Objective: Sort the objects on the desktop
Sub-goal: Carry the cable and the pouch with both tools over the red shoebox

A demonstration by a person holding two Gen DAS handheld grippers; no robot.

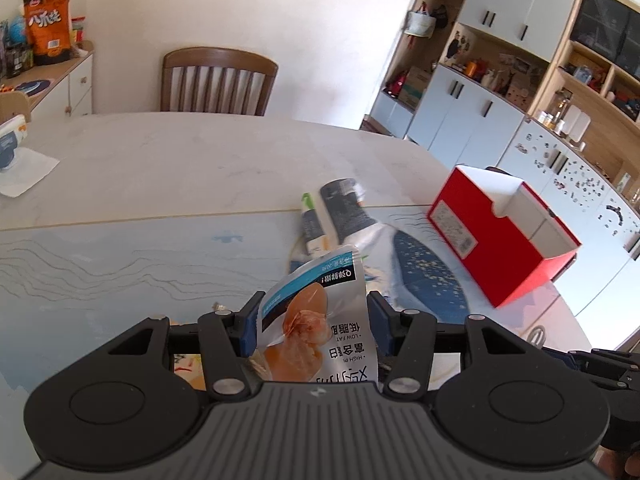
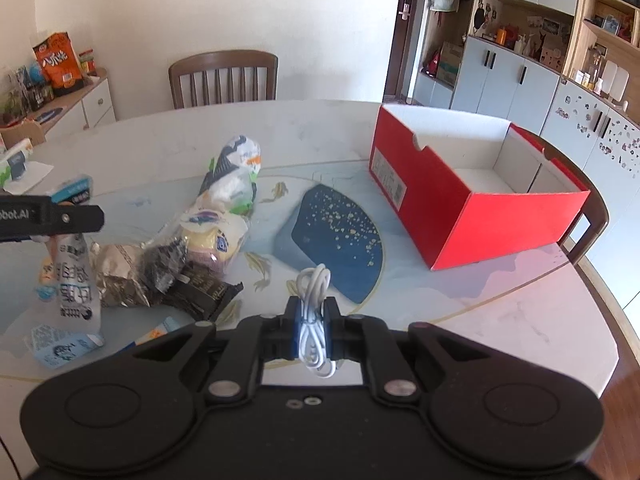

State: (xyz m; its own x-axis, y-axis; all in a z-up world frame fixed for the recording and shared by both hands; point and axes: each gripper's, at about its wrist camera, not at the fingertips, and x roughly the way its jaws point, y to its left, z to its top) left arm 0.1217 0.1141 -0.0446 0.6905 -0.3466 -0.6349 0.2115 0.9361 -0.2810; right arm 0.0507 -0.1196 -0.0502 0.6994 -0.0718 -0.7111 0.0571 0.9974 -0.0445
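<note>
I've got the silver snack pouch (image 1: 316, 320) pinched in my left gripper (image 1: 314, 320) and the coiled white cable (image 2: 314, 320) clamped in my right gripper (image 2: 311, 326), both above the table (image 2: 500, 308), red box (image 2: 472, 196) open nearby.

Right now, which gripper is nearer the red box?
Right. The right gripper, holding the white cable, sits just left of the red box; the left gripper with its snack pouch is farther left.
</note>
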